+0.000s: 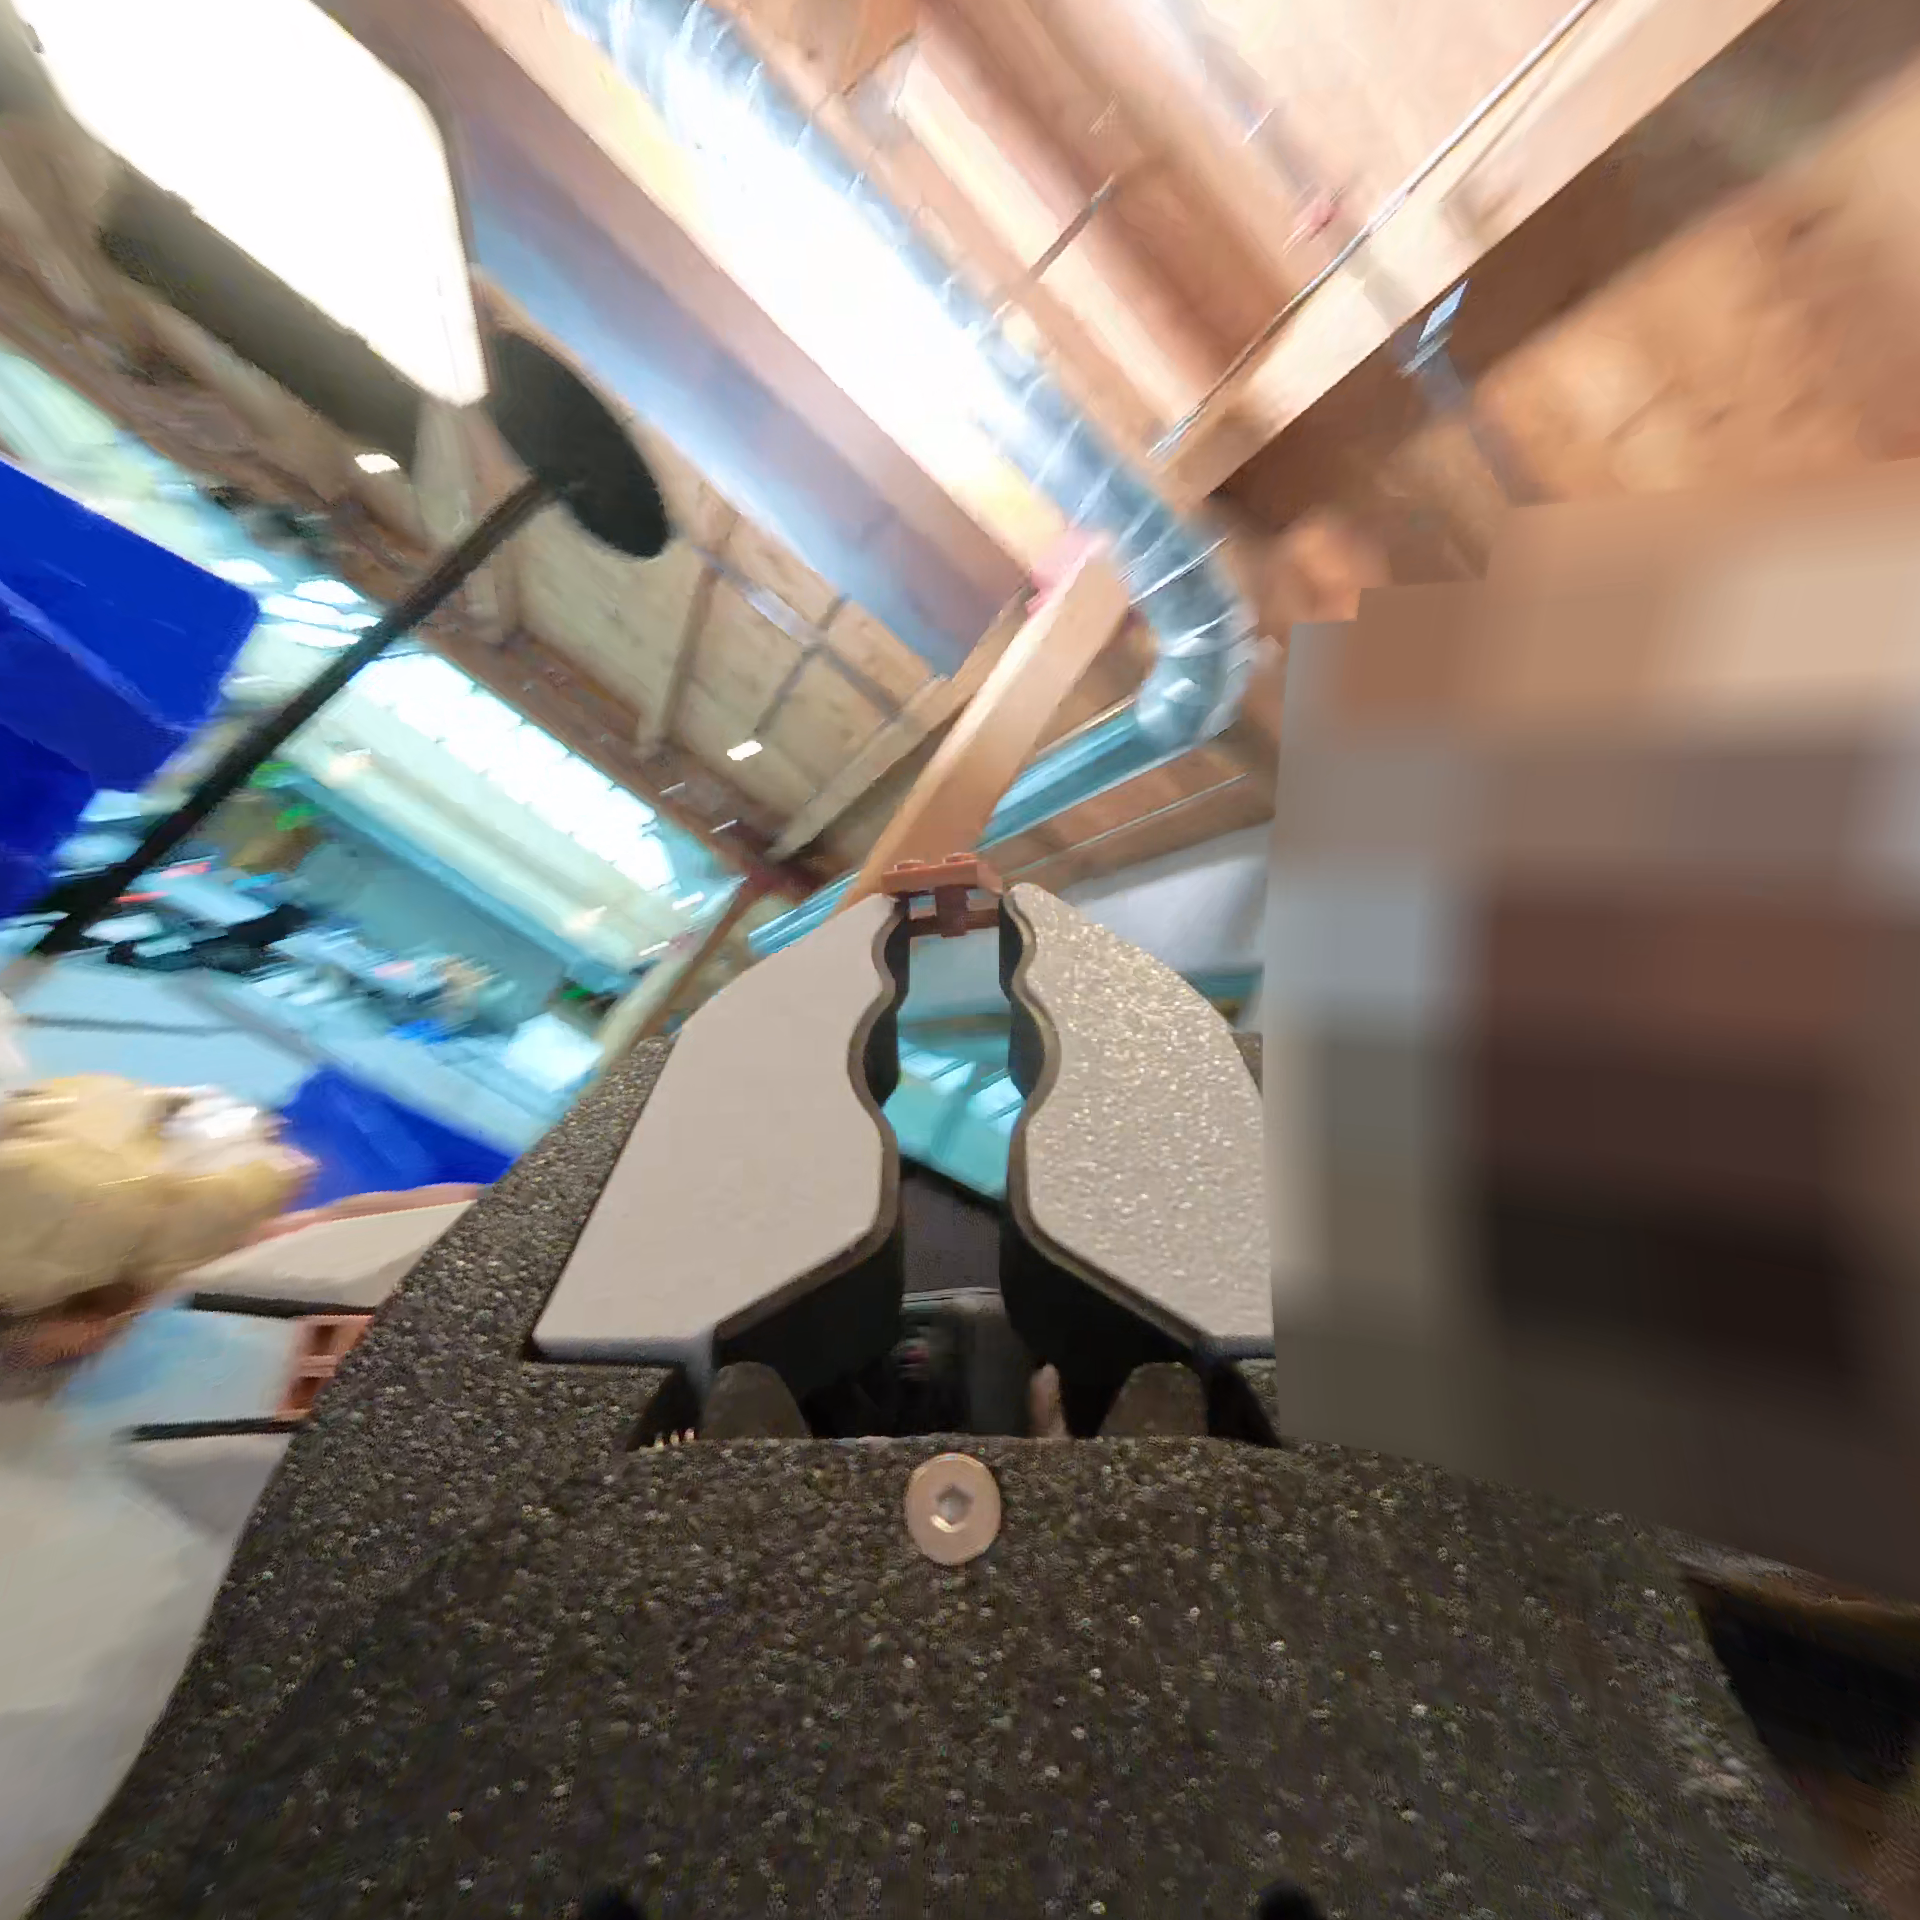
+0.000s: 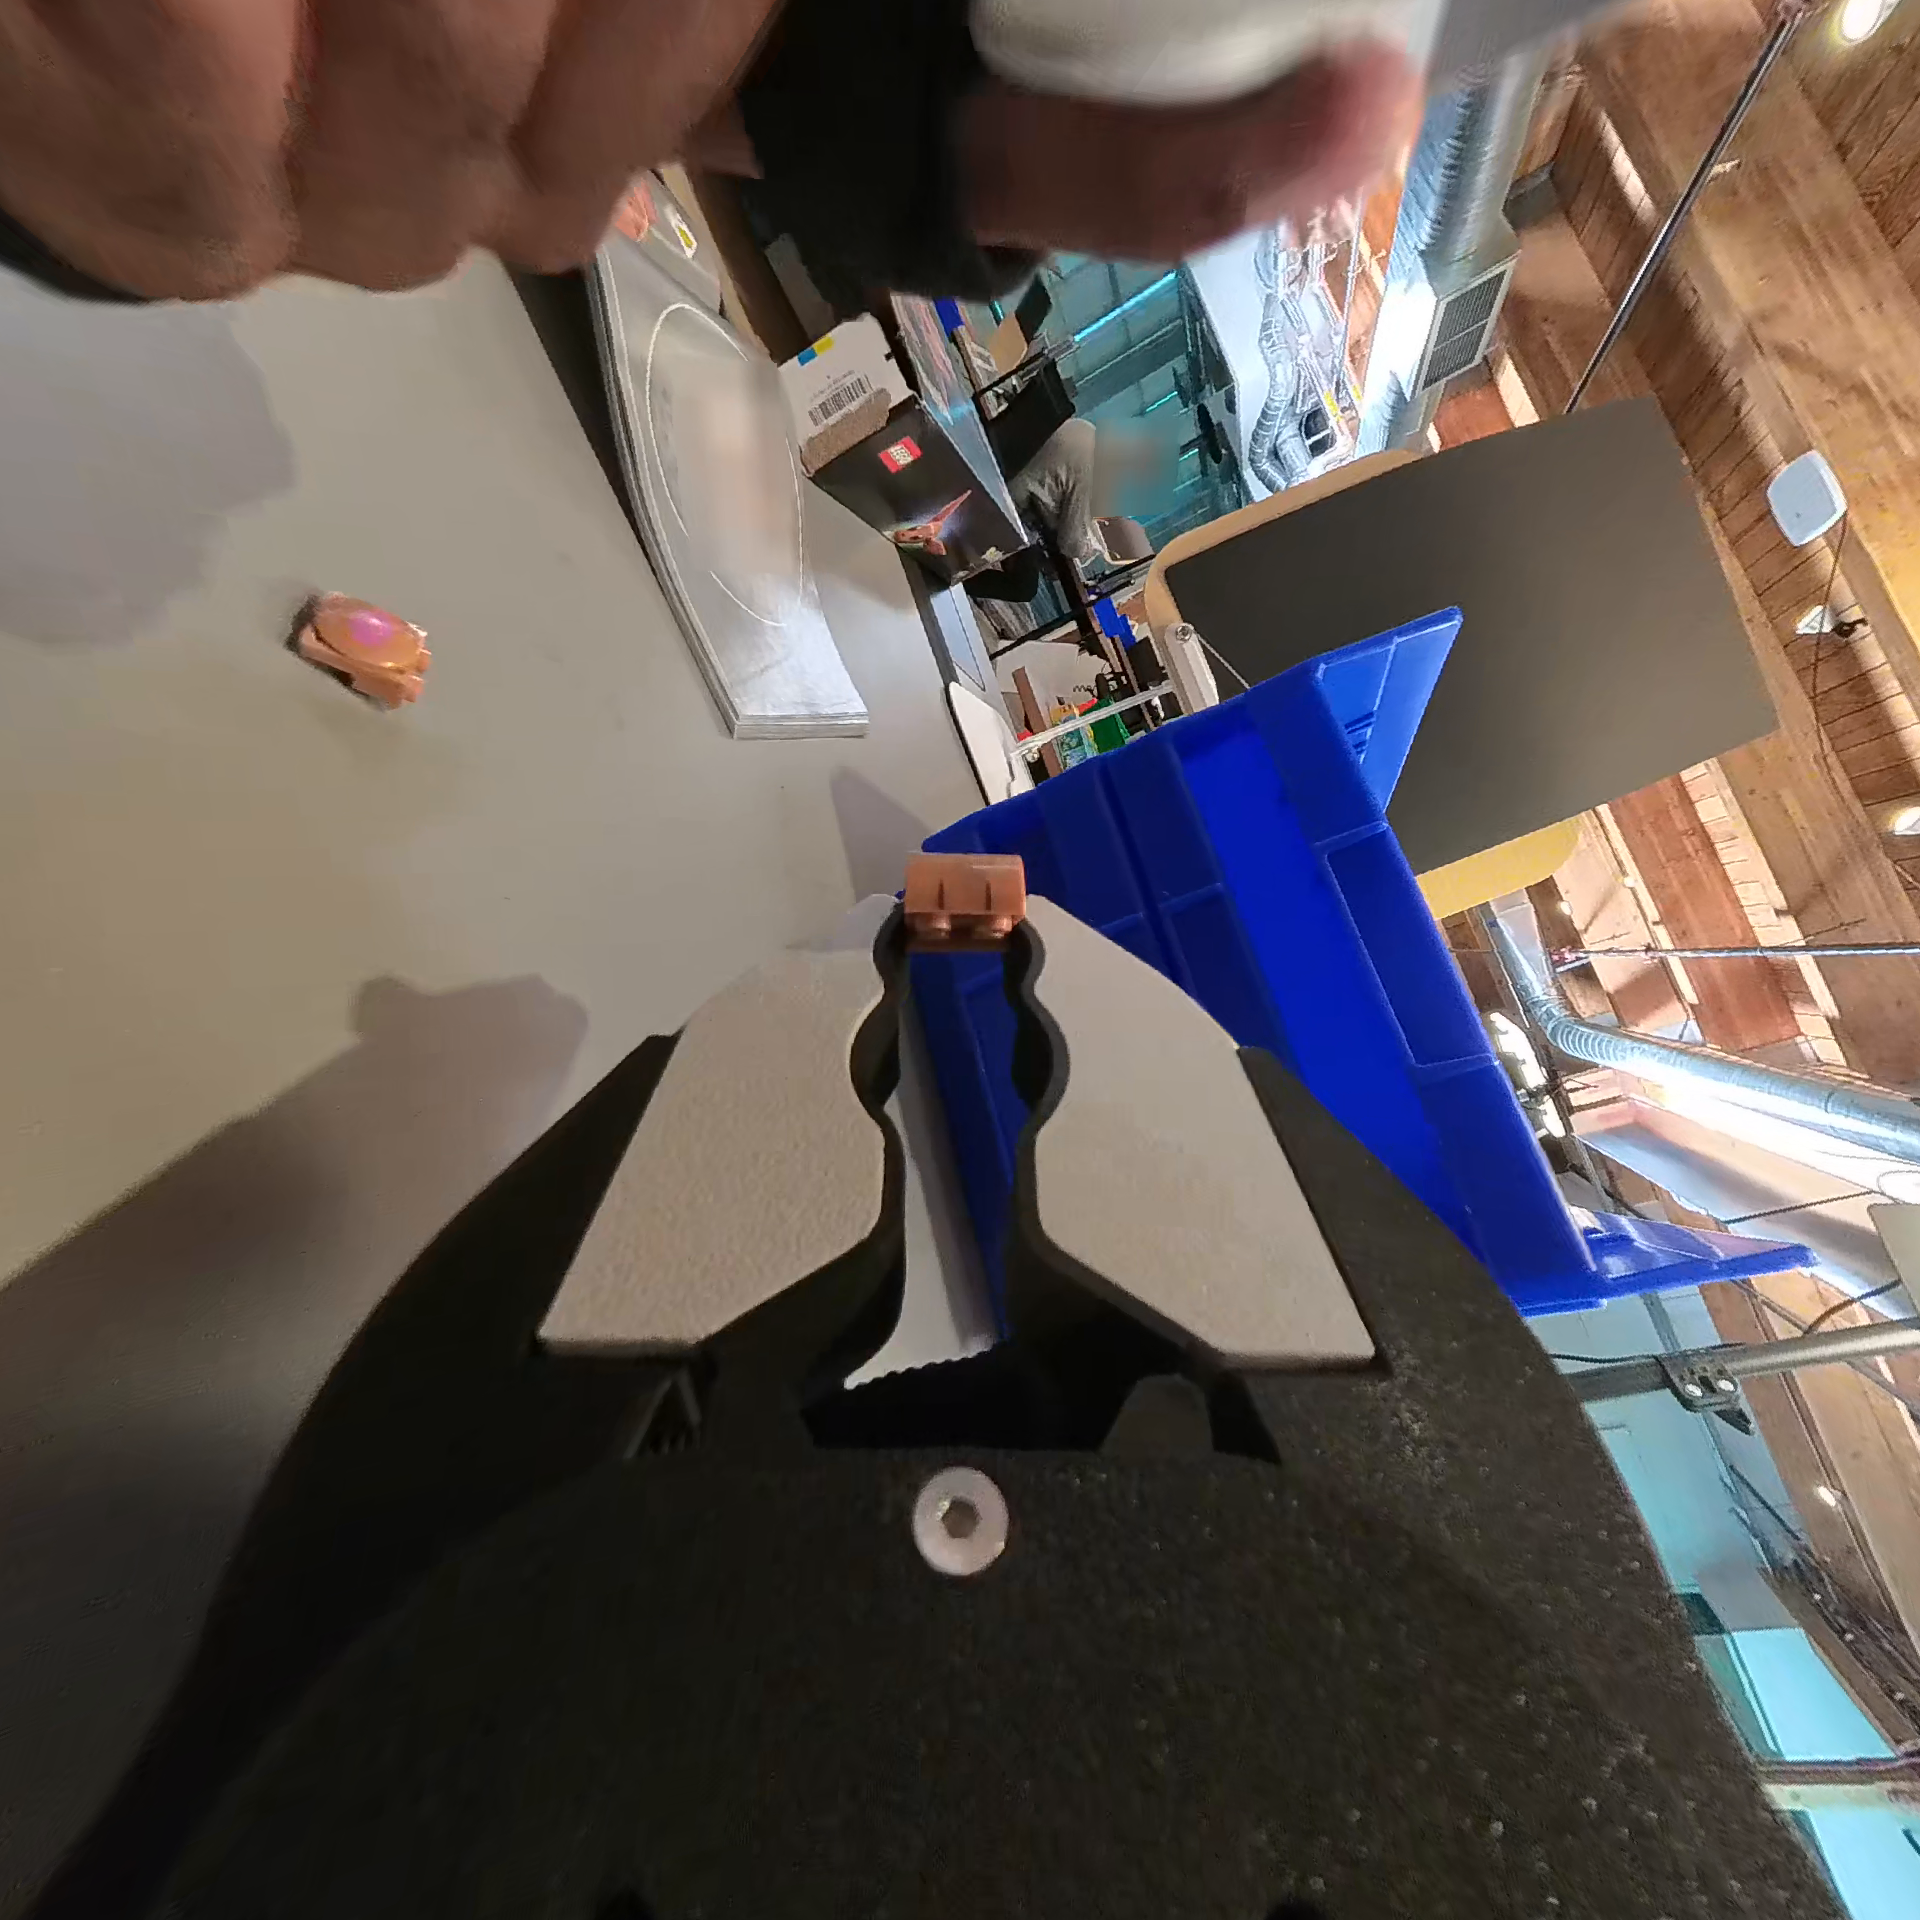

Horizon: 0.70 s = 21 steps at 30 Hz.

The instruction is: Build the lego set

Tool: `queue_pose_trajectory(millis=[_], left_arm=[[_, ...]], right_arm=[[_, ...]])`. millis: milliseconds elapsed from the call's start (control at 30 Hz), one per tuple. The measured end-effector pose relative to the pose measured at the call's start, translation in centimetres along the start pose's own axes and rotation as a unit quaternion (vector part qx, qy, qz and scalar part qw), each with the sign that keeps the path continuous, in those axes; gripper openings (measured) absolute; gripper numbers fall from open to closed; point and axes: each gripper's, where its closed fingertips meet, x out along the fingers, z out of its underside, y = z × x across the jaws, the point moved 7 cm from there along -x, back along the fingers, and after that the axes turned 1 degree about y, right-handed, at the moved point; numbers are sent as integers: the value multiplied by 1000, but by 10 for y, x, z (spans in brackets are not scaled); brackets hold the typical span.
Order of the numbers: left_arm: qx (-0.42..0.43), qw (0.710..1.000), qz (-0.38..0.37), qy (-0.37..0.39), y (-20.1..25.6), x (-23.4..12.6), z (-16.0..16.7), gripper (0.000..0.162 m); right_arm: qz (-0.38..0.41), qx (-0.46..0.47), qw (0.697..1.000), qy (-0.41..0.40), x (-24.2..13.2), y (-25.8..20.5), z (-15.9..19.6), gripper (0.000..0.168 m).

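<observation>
My left gripper (image 1: 943, 902) is shut on a small brown lego piece (image 1: 940, 888) at its fingertips and is tilted up toward the ceiling. My right gripper (image 2: 961, 914) is shut on another small brown lego brick (image 2: 964, 896), held above the grey table (image 2: 520, 831) in front of a blue bin (image 2: 1247, 935). A small tan and pink lego assembly (image 2: 364, 646) lies on the table to the left. A blurred hand (image 2: 416, 135) on the other gripper fills the top of the right wrist view.
A grey instruction booklet (image 2: 727, 540) and a dark lego box (image 2: 914, 488) lie at the far side of the table. A beige lego build (image 1: 114, 1184) shows blurred at the left edge of the left wrist view, with blue bins (image 1: 94, 665) behind.
</observation>
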Motion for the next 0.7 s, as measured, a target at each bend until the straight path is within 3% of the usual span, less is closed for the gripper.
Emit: queue_pose_trajectory(millis=[33, 133, 167, 233, 300, 333, 500, 700], left_arm=[[40, 997, -50, -32, -4, 6, -5, 16], [245, 941, -192, -135, -13, 36, -40, 16], [327, 909, -209, -154, -12, 51, -57, 16], [454, 818, -284, -210, -26, 81, -93, 16], [503, 738, -360, -270, -55, 105, -125, 16], [494, 715, -398, -292, -73, 112, -138, 16], [451, 667, -476, -354, -124, 116, -154, 50], [490, 674, -419, -361, -98, 89, -123, 53]], right_arm=[[-3, -1, 1000, -2, 0, -1, 1, 17], [-14, -8, 1000, -8, 3, -6, 2, 17], [-17, -12, 1000, -10, 4, -8, 2, 17], [-17, -19, 1000, -14, 4, -9, 3, 17], [-17, -16, 1000, -18, 5, -9, 4, 17], [-18, -13, 1000, -20, 5, -8, 5, 17], [-20, 10, 1000, -21, 3, -2, 9, 17], [-57, 92, 994, -11, 4, 2, 10, 17]])
